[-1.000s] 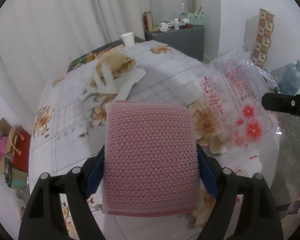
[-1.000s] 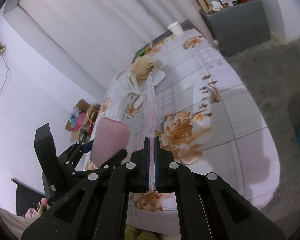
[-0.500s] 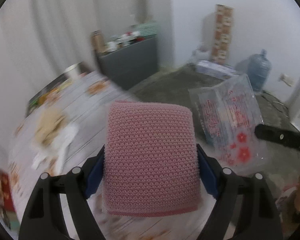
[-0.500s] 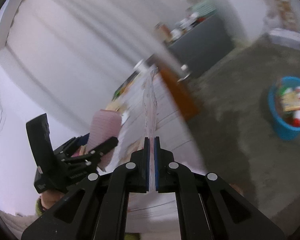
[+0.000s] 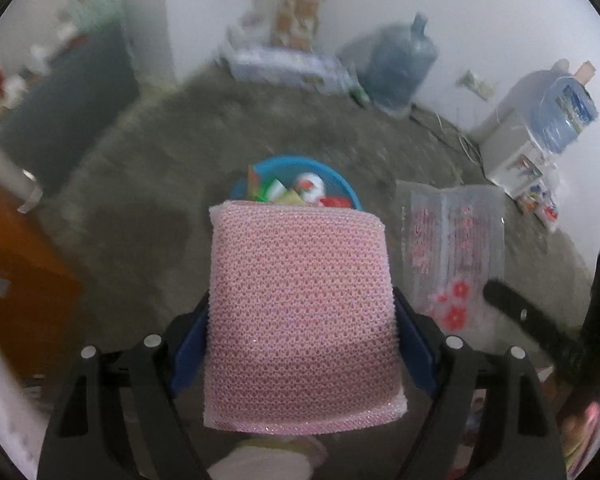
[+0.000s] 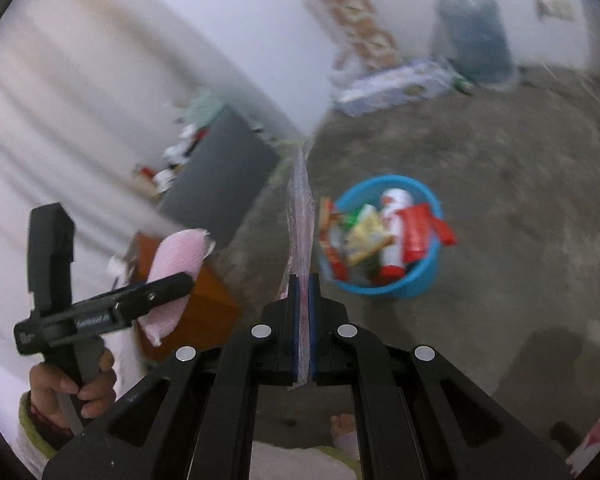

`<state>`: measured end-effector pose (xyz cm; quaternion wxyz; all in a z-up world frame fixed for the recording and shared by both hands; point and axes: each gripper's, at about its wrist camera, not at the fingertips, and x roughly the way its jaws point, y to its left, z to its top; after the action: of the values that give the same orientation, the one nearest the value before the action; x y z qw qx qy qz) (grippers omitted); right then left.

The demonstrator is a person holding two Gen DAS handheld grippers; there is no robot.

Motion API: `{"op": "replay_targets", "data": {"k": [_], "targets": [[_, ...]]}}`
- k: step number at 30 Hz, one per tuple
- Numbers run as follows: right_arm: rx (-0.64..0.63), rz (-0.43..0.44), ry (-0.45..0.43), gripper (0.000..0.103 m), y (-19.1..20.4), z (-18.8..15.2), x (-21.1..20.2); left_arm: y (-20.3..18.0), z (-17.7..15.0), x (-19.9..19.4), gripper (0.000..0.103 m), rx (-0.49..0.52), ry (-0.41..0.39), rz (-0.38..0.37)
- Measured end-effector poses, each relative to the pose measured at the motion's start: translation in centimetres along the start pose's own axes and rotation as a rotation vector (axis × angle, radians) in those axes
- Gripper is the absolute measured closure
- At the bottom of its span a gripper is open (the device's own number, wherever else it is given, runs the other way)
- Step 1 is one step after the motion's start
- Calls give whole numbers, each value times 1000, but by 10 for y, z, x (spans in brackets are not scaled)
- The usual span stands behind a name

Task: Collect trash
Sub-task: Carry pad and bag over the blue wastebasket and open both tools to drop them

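Gripping a pink knitted sponge [image 5: 300, 312], the left tongs [image 5: 300, 344] are closed against its two sides, the blue pads pressed into the mesh. The sponge is held above the floor, its far edge covering the near rim of a blue bucket [image 5: 340, 178] in the left wrist view. In the right wrist view the same sponge [image 6: 176, 268] is seen at the left, clamped in the left tongs [image 6: 156, 298], which are carried by a hand [image 6: 76, 388] at the lower left.

The right tongs [image 6: 303, 320] are closed on a thin clear plastic bag [image 6: 300, 216], seen edge-on and standing up from between the pads. In the left wrist view the bag [image 5: 452, 248] is shown flat, printed with red flowers and lettering, to the right of the sponge, with one dark finger of the right tongs [image 5: 520, 316] at its lower right corner.

The blue bucket [image 6: 412, 284] is set on the grey floor [image 6: 520, 200], just right of the bag's edge, and is filled with wrappers and a red and white bottle [image 6: 394, 236]. A large water jug [image 5: 396, 68] and a flat box [image 5: 284, 66] are placed along the far wall, and a water dispenser [image 5: 540, 136] stands at the far right. A dark cabinet [image 6: 216, 184] is seen at the left, blurred.
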<state>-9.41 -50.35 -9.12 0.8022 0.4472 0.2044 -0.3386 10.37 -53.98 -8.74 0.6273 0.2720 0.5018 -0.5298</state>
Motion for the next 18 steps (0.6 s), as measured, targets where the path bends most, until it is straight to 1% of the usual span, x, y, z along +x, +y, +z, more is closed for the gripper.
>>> {"op": "replay_targets", "data": {"k": [3, 5, 8, 9, 10, 11, 12, 14, 18], "targets": [[43, -22, 14, 100, -25, 4, 6, 2, 28, 47, 23, -32, 65, -18], [66, -37, 34, 100, -36, 3, 16, 5, 49, 85, 23, -74, 105, -3], [88, -57, 53, 100, -50, 0, 19, 11, 67, 125, 22, -105, 119, 12], [101, -59, 58, 100, -55, 1, 23, 14, 68, 132, 22, -119, 121, 16], [108, -61, 61, 100, -59, 1, 23, 19, 72, 144, 20, -145, 126, 15], [117, -63, 63, 100, -61, 1, 26, 23, 75, 156, 14, -178, 137, 11], [132, -62, 70, 100, -66, 2, 31, 28, 76, 165, 12, -213, 145, 14], [155, -64, 76, 100, -73, 4, 40, 35, 78, 174, 11, -256, 147, 20], [174, -60, 96, 100, -77, 6, 50, 42, 77, 174, 11, -285, 146, 11]]}}
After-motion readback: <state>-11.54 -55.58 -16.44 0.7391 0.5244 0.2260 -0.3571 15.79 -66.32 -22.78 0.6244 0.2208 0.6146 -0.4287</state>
